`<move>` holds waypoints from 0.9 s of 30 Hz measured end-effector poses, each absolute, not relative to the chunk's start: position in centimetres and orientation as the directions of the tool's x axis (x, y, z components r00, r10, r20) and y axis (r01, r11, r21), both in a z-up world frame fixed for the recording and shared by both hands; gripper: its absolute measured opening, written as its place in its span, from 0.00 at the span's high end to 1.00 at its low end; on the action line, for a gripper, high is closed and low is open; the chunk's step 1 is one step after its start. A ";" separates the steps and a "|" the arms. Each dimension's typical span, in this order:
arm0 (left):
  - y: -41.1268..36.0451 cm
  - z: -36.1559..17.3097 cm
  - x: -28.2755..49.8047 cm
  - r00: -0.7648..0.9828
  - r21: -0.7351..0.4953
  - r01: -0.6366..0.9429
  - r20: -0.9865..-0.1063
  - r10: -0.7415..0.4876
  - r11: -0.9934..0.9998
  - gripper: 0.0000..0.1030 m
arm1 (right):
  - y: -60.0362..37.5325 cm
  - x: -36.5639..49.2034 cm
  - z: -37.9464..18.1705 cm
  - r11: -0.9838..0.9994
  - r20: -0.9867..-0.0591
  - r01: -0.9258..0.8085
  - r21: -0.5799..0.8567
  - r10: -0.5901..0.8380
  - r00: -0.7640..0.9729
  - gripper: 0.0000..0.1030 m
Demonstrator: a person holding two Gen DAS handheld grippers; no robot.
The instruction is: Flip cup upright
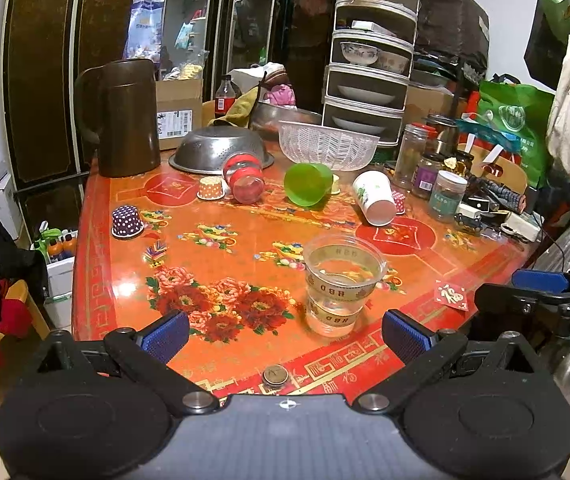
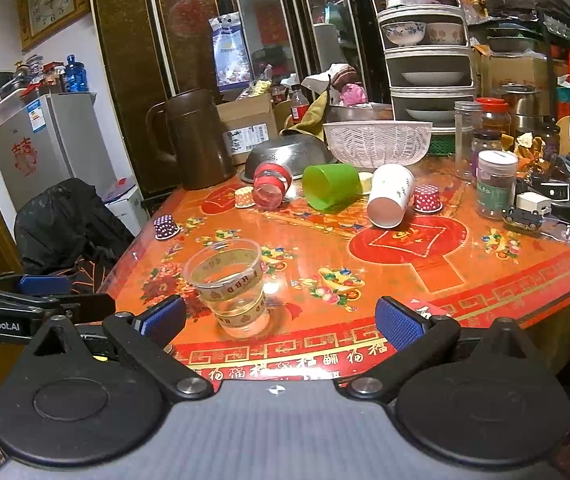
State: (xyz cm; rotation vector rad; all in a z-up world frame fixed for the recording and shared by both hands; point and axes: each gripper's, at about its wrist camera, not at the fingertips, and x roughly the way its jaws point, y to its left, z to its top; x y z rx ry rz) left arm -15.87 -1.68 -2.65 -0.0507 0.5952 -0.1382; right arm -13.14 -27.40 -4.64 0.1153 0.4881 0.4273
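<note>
Standing cup: clear plastic cup [image 1: 343, 288] upright, mouth up, lower centre of the frame, near the surface [image 1: 213, 216] front edge.
Left hand-held gripper [image 1: 285, 334]: released, fingers spread, nothing held.
Right hand-held gripper [image 2: 281, 320]: released, empty.
Remaining: green cup [image 1: 309, 183], white paper cup [image 1: 375, 198] and red-banded glass [image 1: 244, 177] lie tipped, upper centre.
Progress: judged partly done.

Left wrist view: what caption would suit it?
Open tongs hover before an upright clear cup; green cup and white cup lie tipped behind.
</note>
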 end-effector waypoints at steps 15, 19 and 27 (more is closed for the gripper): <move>-1.5 -2.6 -15.9 0.820 -0.099 0.114 -0.553 -0.150 0.989 0.00 | -27.0 -13.4 -4.5 0.893 -0.419 -0.397 0.211 0.449 0.789 0.01; -1.5 -2.6 -15.9 0.820 -0.099 0.114 -0.553 -0.150 0.988 0.00 | -27.0 -13.5 -4.5 0.891 -0.416 -0.401 0.212 0.454 0.788 0.01; -1.5 -2.6 -15.9 0.819 -0.103 0.114 -0.553 -0.153 0.988 0.00 | -27.0 -13.4 -4.5 0.888 -0.415 -0.405 0.217 0.460 0.785 0.01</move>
